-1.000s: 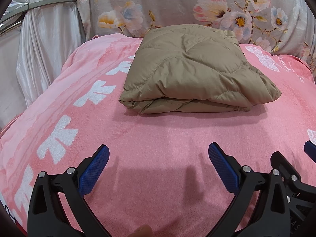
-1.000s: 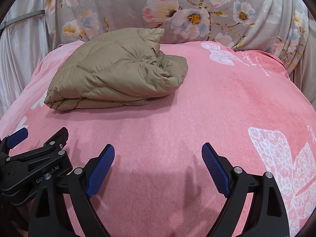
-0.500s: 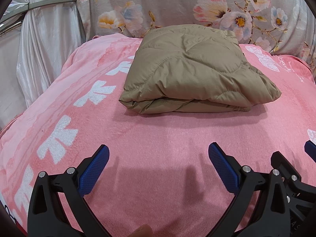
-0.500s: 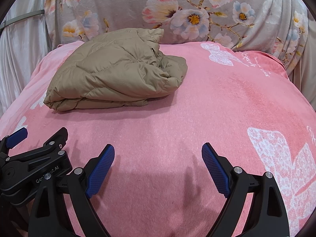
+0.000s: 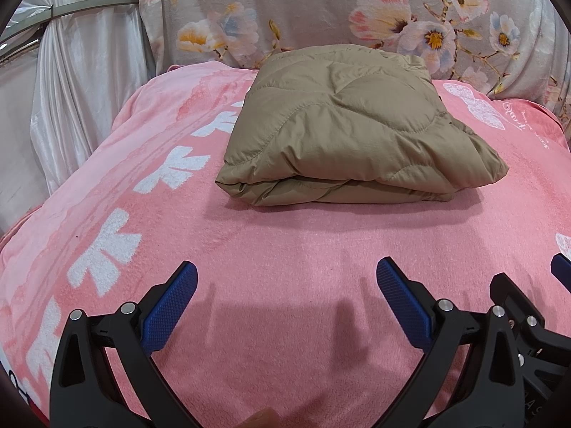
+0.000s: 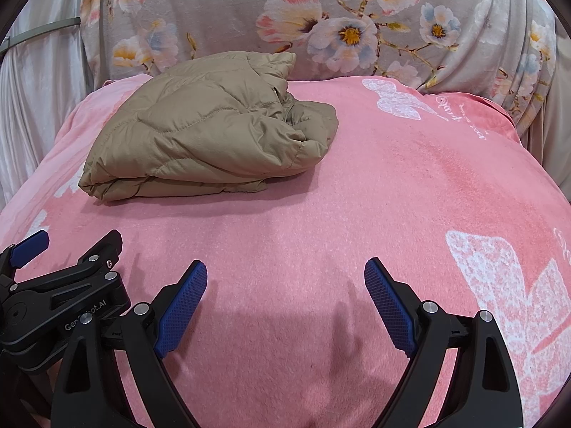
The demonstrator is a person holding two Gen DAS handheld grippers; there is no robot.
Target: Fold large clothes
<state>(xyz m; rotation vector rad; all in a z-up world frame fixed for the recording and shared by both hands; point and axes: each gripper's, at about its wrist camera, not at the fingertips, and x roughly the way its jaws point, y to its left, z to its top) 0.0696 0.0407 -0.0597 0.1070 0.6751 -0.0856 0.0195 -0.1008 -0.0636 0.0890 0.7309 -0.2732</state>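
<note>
A pink blanket (image 5: 285, 249) with white flower and butterfly prints covers the whole bed surface, spreading from the near edge under both grippers to the far side. Behind it, along the far edge, hangs a grey floral cloth (image 6: 321, 7) with pink, white and blue blossoms, and at the far left a pale satin curtain (image 5: 82, 71) falls in folds.

The tan quilted jacket (image 5: 349, 125) lies folded into a thick, puffy bundle on the far half of the blanket, just in front of the floral cloth; in the right wrist view the jacket (image 6: 207, 128) sits at the far left, its layered edges facing near and a crumpled end to the right.

The left gripper (image 5: 285, 296) hovers low over the near part of the blanket, its jaws wide apart and holding nothing, well apart from the jacket. The right gripper (image 6: 285, 292) sits just beside it on the right, jaws likewise spread and empty.
</note>
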